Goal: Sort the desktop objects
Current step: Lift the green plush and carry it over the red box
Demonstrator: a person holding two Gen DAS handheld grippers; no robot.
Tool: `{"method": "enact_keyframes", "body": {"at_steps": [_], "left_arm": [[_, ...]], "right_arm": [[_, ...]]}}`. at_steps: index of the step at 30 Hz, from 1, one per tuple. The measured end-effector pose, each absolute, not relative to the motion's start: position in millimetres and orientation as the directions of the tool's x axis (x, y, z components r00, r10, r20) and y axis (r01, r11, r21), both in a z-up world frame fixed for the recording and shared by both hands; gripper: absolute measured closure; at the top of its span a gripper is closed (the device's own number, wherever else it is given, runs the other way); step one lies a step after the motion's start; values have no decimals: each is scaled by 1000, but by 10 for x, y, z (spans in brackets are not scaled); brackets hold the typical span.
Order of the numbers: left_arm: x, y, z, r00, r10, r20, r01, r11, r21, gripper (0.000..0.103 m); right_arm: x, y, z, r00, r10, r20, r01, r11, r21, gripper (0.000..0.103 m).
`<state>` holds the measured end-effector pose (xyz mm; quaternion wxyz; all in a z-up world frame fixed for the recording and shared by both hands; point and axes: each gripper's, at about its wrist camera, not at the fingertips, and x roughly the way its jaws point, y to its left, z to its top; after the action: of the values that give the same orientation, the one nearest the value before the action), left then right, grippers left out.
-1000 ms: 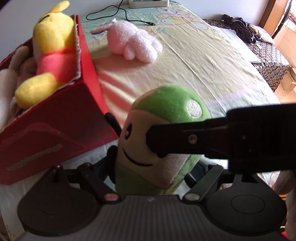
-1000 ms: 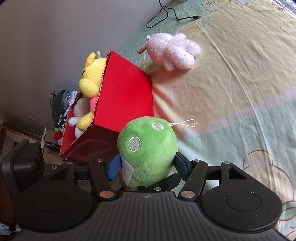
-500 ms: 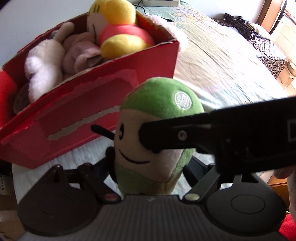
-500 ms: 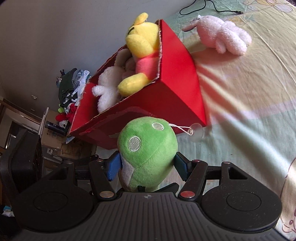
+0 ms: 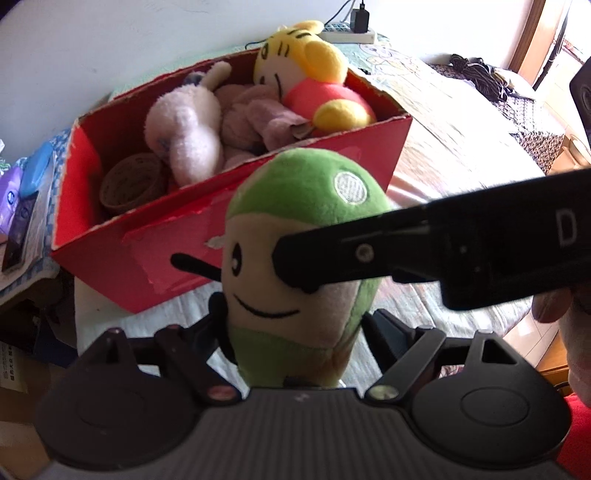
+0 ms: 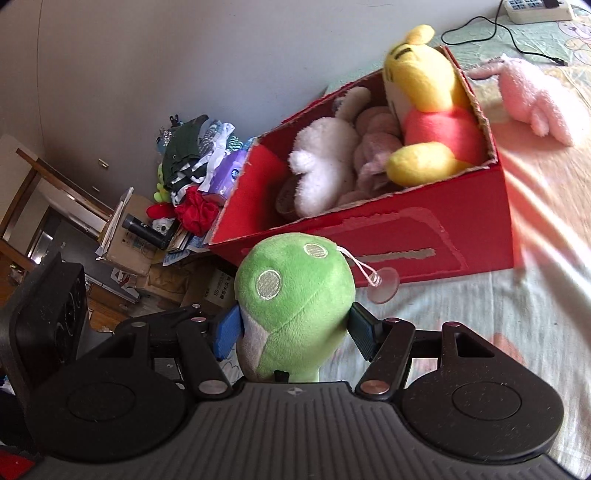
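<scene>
Pale, cartoon-printed bedding (image 6: 517,295) covered the work surface, with a grey wall behind it and a heap of clutter (image 6: 192,184) at the left of the right wrist view. Centre frame in both views stood a red cardboard box (image 5: 258,236), open at the top and resting on the bedding. Inside it lay a yellow plush (image 5: 306,74) with a red torso at the upper right, a white plush (image 5: 184,136) toward the left, a mauve plush (image 5: 251,122) between them, and a brown woven ring (image 5: 129,184) at the lower left corner. A pink plush (image 6: 532,99) lay on the bedding outside the box, at the upper right of the right wrist view, near a black cable (image 6: 509,33) and a power strip (image 6: 535,9). The green plush (image 5: 303,258), with a cream face and stitched smile, sat low in the centre of both frames, in front of the box's near wall and outside it. The left gripper (image 5: 295,332) was clenched on its lower body. The right gripper (image 6: 295,328) was likewise clenched on the toy, its blue pads (image 6: 227,332) pressed into both flanks; in the left wrist view one of its black fingers (image 5: 332,258) crossed the toy's face from the right. A clear suction cup (image 6: 384,288) hung from the toy's cord beside the box.
</scene>
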<state>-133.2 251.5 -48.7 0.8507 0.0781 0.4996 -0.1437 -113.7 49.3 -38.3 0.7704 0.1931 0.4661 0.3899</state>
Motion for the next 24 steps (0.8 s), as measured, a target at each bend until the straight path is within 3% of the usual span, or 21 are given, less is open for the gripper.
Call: {"method": "enact_keyframes", "body": {"at_steps": [14, 24], "left_arm": [[-1157, 2908, 134, 654, -142, -743, 242, 970, 27, 17], [-588, 3118, 76, 716, -78, -693, 132, 991, 25, 17]], "right_arm": [[-926, 958, 209, 321, 829, -458, -579, 555, 598, 38], [-356, 1276, 186, 318, 839, -441, -611, 537, 582, 38]]}}
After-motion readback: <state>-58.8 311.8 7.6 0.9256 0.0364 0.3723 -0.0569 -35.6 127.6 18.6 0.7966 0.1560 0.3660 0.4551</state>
